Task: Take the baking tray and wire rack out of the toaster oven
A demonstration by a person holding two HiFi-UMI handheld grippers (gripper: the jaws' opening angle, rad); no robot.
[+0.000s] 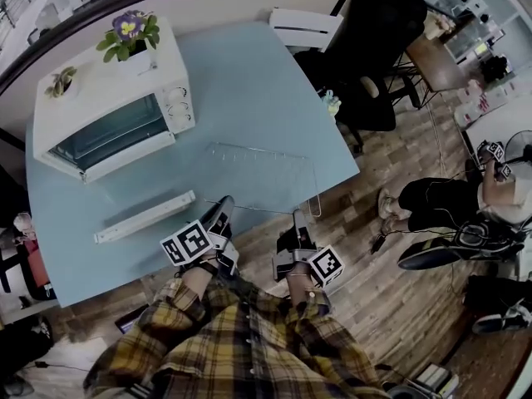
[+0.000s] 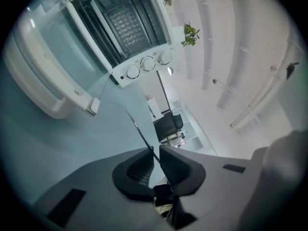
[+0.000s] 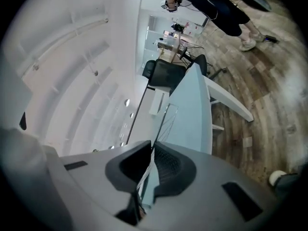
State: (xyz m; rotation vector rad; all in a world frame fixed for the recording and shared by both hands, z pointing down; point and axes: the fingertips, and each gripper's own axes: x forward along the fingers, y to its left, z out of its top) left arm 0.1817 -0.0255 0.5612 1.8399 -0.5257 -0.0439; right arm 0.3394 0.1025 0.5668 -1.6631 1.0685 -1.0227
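**A:** Where is the wire rack [image 1: 262, 177]?

**B:** It is out of the toaster oven [image 1: 116, 98] and lies over the front of the blue bench [image 1: 249, 73]. Its near rail is at the bench's edge. I can't tell whether it rests on the top or hangs just above it. What looks like the baking tray [image 1: 145, 215] lies to its left, in front of the open oven door.

**A:** And the tools?

**B:** Both are nearly closed on that near rail. The left tool [image 1: 222, 209] pinches one thin wire between its pads, and so does the right tool [image 1: 299, 221]. They sit apart from each other along the rail.

**A:** How will it handle?

**B:** It should be light and stiff, since it's welded wire and won't sag. The rods are thin and probably slick, though, so the rack could swivel in the pads or slip out if either grip eases.

**A:** So where should it be held?

**B:** I'd hold it on the outer frame with the two grips spread wide, as they are here. Two points keep it level. A single pinch would likely let the far side droop and catch on the bench.
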